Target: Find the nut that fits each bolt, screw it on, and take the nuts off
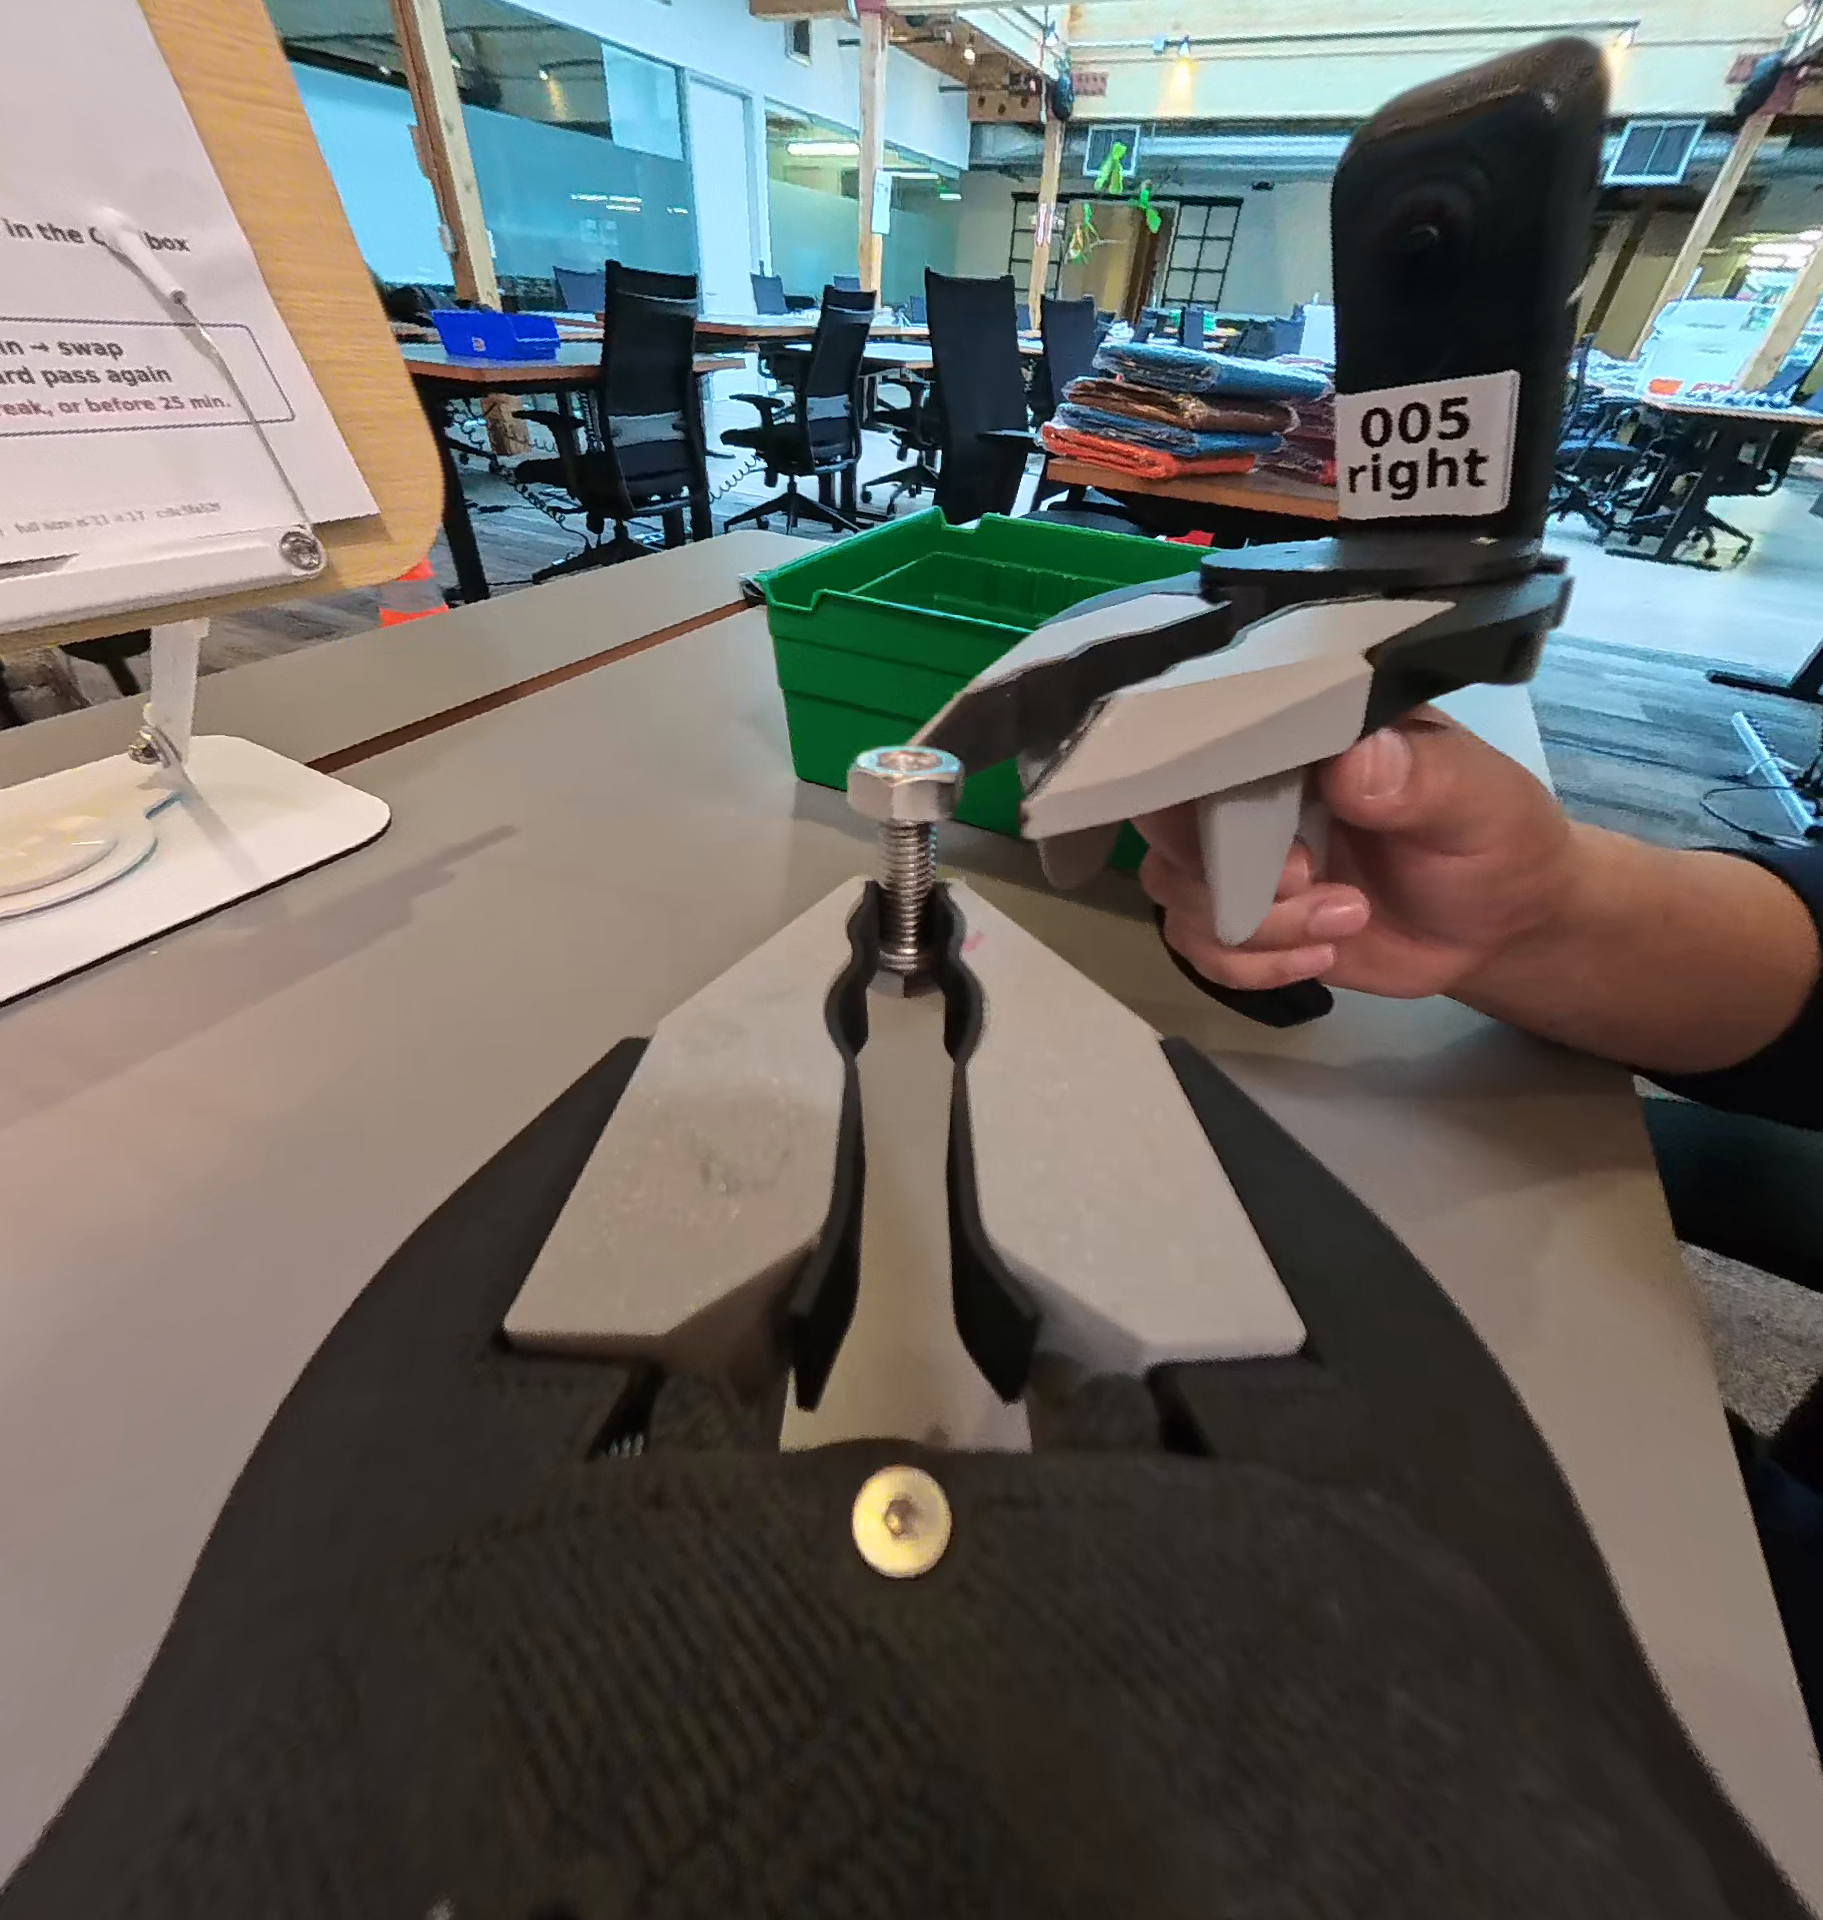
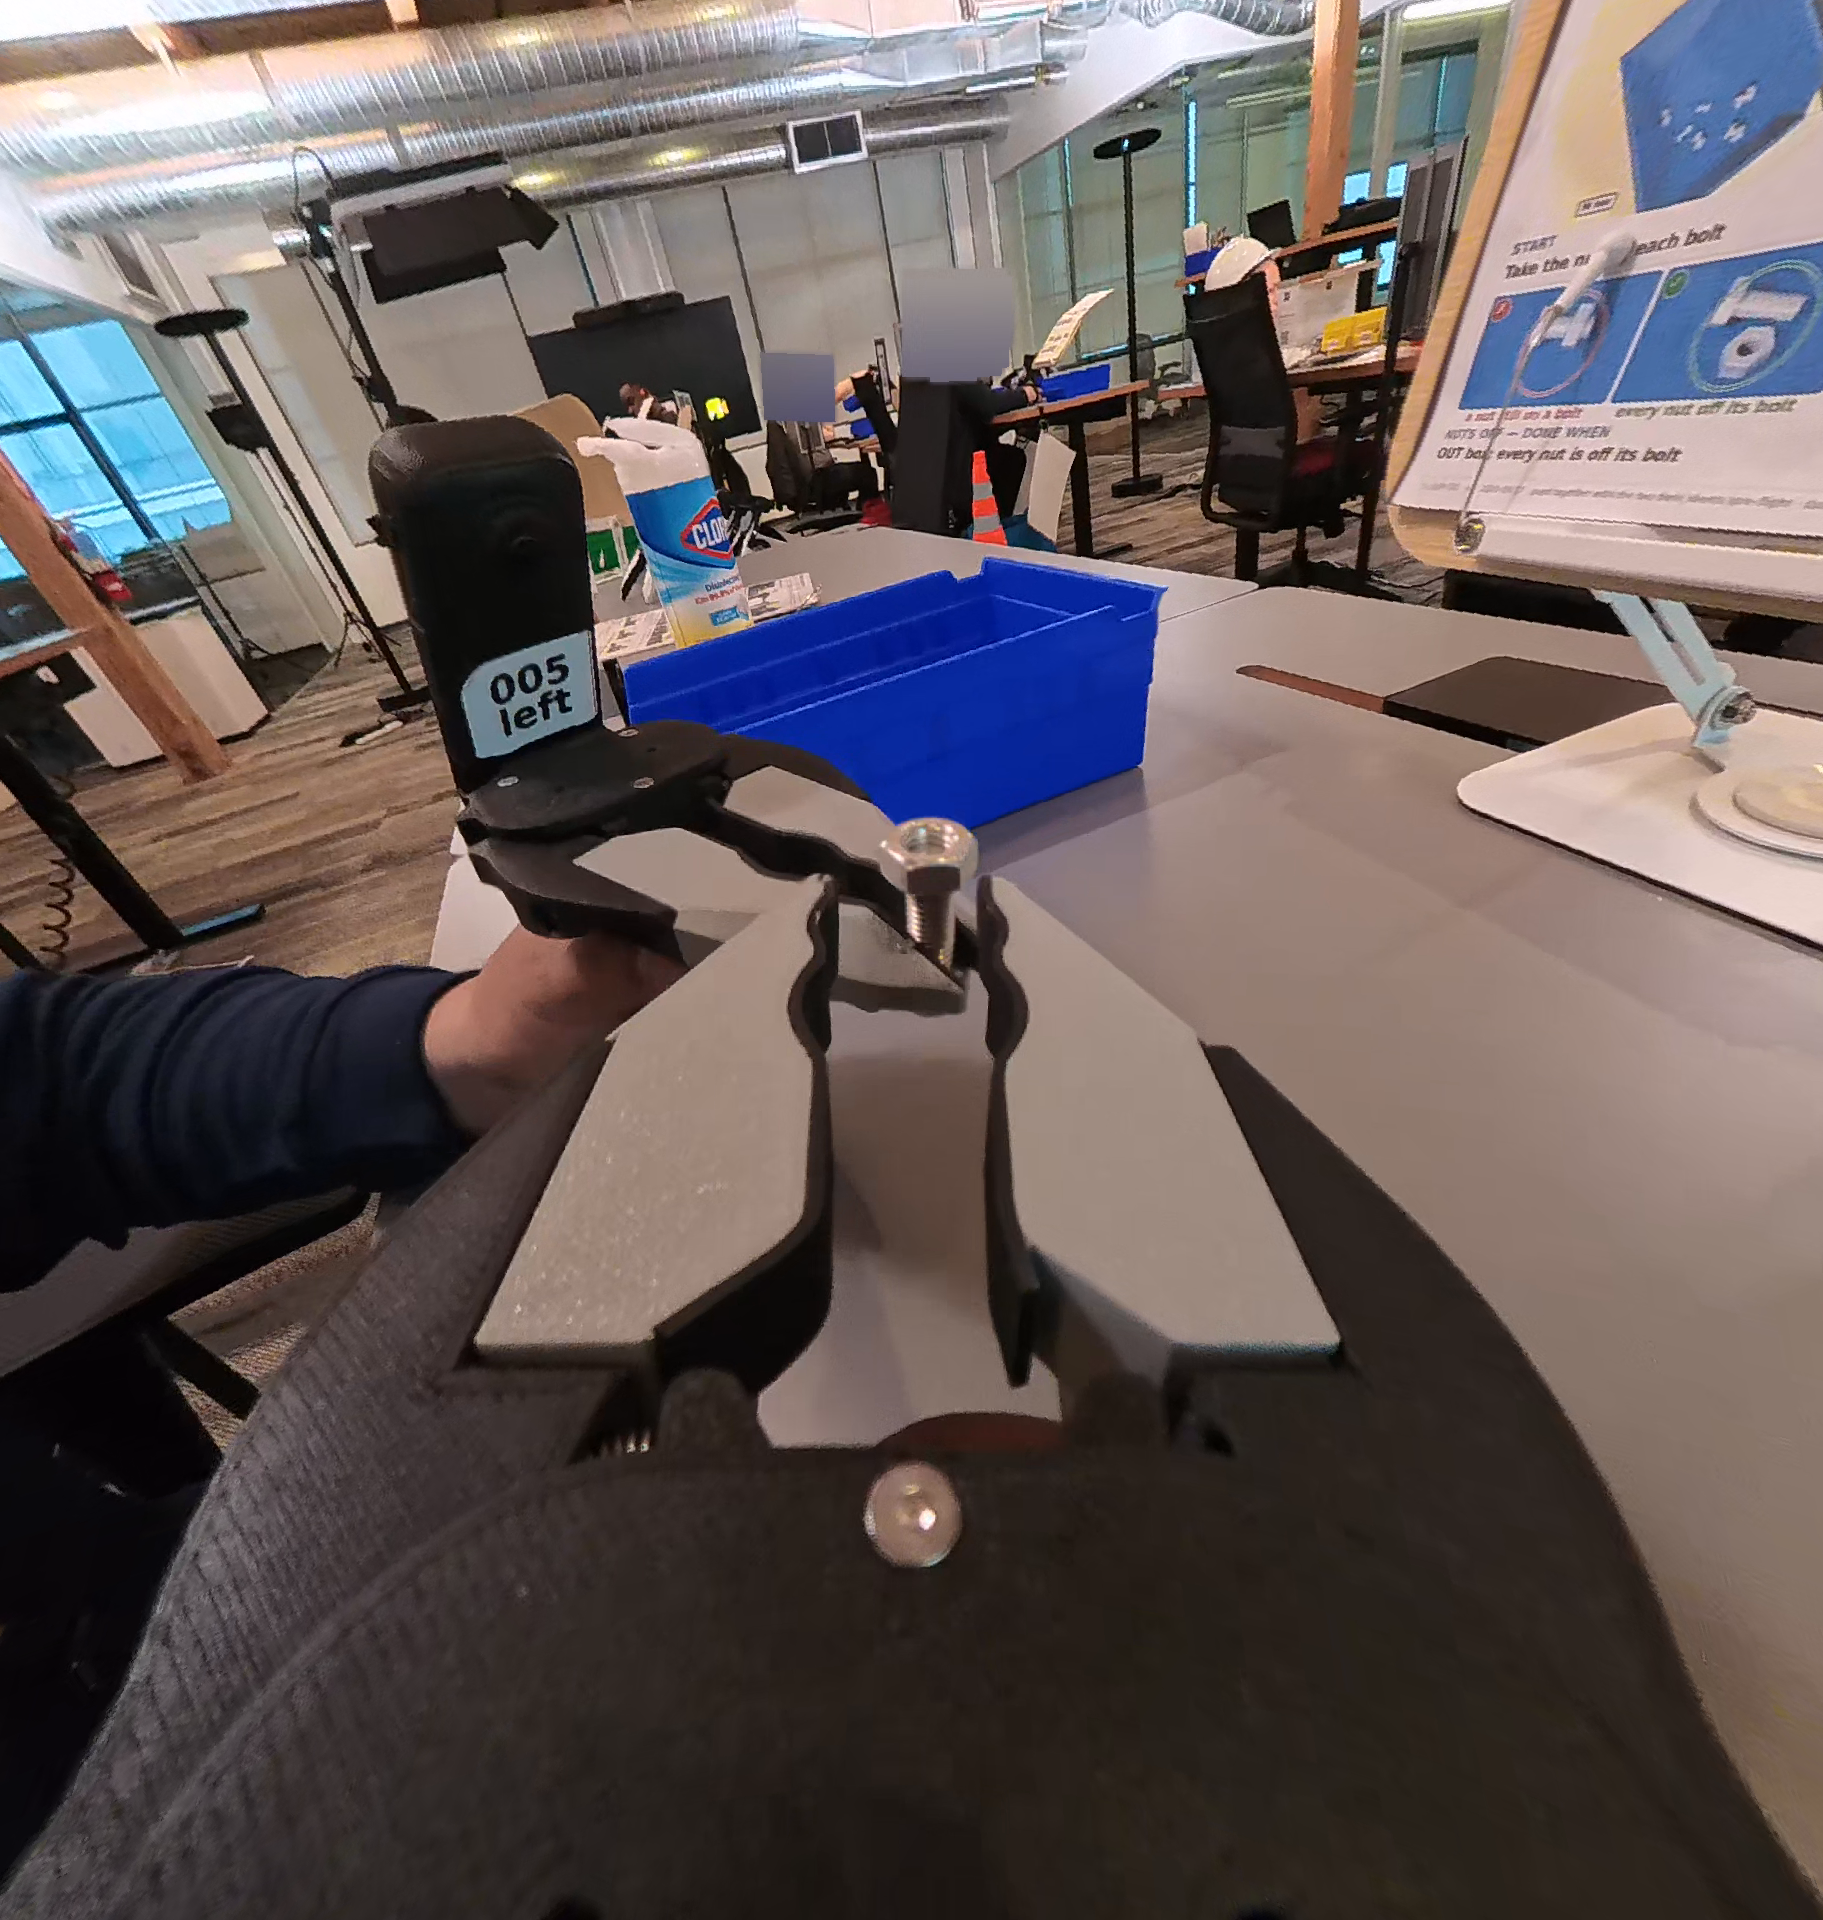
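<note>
two handheld grippers meet over a grey table (image 1: 574,831), the largest thing in both views, which fills the frame from 9 o'clock to 3 o'clock. in the right wrist view a blue bin (image 2: 917,686) stands on the table at about 12 o'clock, well behind the grippers, and a white stand holding a printed sheet (image 2: 1665,790) sits at 2 o'clock. in the left wrist view a green bin (image 1: 886,644) stands at 12 o'clock, just behind the bolt, and the same kind of stand (image 1: 159,821) is at 9 o'clock. the left gripper (image 1: 905,961) reaches forward from 6 o'clock, its two grey fingers pressed in on the lower end of an upright silver bolt (image 1: 899,883), pinching it near its head above the table. a silver hex nut (image 1: 905,784) sits on the top end of the bolt's thread, at the centre of the view. the right gripper (image 1: 974,774) comes in from 3 o'clock, held by a person's hand (image 1: 1406,894) in a dark sleeve; its fingers are spread apart, with one fingertip (image 1: 948,732) close beside the nut, and i cannot tell whether it touches. in the right wrist view the nut (image 2: 928,847) and bolt (image 2: 928,914) stand just past the spread fingers, near centre.
</note>
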`<move>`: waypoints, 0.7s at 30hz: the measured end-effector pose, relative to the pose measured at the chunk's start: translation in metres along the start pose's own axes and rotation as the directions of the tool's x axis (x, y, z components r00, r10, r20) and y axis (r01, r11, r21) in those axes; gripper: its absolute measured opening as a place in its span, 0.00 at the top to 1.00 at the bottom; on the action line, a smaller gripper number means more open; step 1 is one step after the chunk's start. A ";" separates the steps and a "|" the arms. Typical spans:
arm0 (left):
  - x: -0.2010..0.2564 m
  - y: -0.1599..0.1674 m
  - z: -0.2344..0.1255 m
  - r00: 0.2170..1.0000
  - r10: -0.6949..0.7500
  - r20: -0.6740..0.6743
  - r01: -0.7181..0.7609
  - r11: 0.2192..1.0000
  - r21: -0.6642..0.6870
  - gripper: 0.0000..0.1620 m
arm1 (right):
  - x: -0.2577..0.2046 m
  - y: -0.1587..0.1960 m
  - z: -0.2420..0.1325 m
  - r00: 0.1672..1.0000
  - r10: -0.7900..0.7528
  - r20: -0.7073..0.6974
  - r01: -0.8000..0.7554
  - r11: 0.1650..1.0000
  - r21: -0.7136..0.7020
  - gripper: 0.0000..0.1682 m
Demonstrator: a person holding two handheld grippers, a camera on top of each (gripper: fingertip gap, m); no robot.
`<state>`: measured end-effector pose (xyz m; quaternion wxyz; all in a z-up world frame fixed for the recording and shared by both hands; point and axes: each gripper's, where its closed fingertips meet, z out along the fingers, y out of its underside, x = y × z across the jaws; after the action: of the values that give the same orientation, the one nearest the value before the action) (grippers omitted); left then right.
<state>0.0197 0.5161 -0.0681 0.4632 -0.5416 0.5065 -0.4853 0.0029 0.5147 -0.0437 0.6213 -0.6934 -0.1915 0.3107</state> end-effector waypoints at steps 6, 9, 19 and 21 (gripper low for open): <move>0.010 0.004 0.006 0.999 0.014 -0.030 -0.015 1.000 -0.020 0.96 | 0.000 0.003 0.004 1.000 -0.005 -0.008 0.005 1.000 -0.008 0.87; 0.012 0.005 0.008 0.999 0.022 -0.037 -0.023 0.999 -0.024 0.96 | 0.000 0.004 0.006 1.000 -0.004 -0.009 0.004 1.000 -0.013 0.88; 0.016 0.005 0.008 0.997 -0.004 -0.073 0.003 1.000 -0.022 0.96 | 0.000 0.006 0.005 1.000 0.000 -0.002 0.000 1.000 -0.022 0.91; 0.015 0.004 0.007 0.998 0.013 -0.061 -0.014 1.000 -0.018 0.96 | 0.000 0.005 0.004 1.000 -0.007 -0.003 0.007 1.000 -0.021 0.91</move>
<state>0.0266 0.5005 -0.0717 0.4457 -0.5273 0.5286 -0.4939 -0.0001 0.5170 -0.0488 0.6153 -0.6998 -0.1960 0.3054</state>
